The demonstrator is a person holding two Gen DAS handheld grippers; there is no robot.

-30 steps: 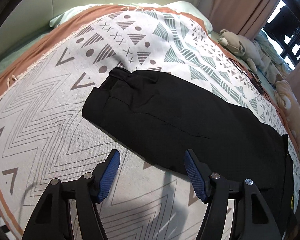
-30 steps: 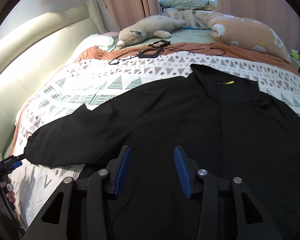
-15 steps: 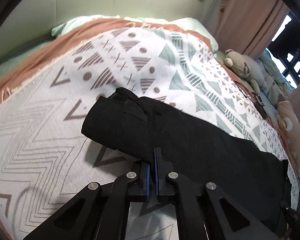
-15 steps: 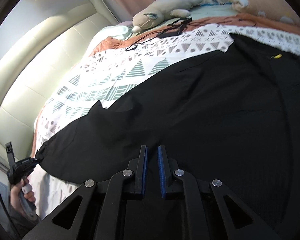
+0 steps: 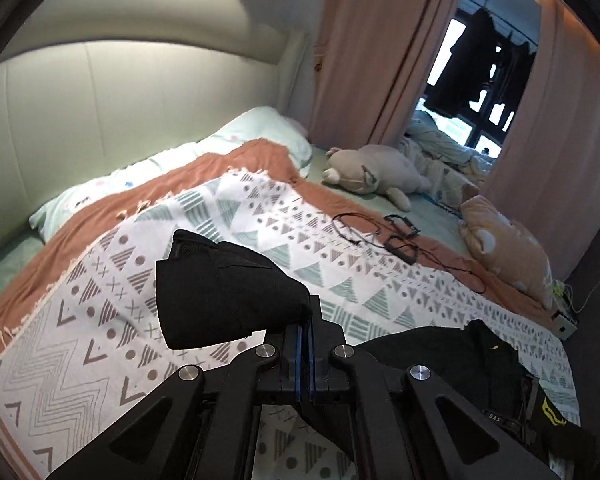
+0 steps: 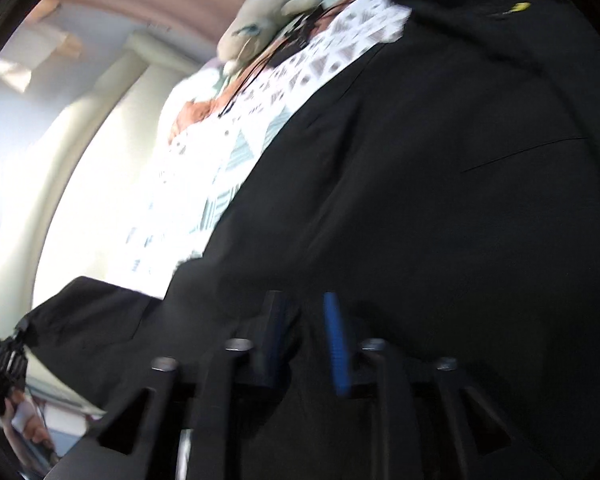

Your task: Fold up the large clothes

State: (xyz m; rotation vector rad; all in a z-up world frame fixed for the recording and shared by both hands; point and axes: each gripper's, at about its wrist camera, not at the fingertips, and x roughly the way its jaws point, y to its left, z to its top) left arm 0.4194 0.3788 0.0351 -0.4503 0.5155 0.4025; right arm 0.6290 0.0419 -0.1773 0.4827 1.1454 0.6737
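Nearby plush toy [image 5: 370,170], cables [image 5: 396,236]; left tongs [image 5: 305,344] pinching sleeve [image 5: 224,288]; right tongs [image 6: 306,332] spread.

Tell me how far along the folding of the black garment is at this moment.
Early. Done: the black garment lies spread on the patterned blanket. In hand: the left gripper is shut on the sleeve end and holds it lifted off the blanket; the right gripper sits over the body with its fingers apart, though motion blur hides any pinch. Left: laying the sleeve over the body, then the remaining folds.
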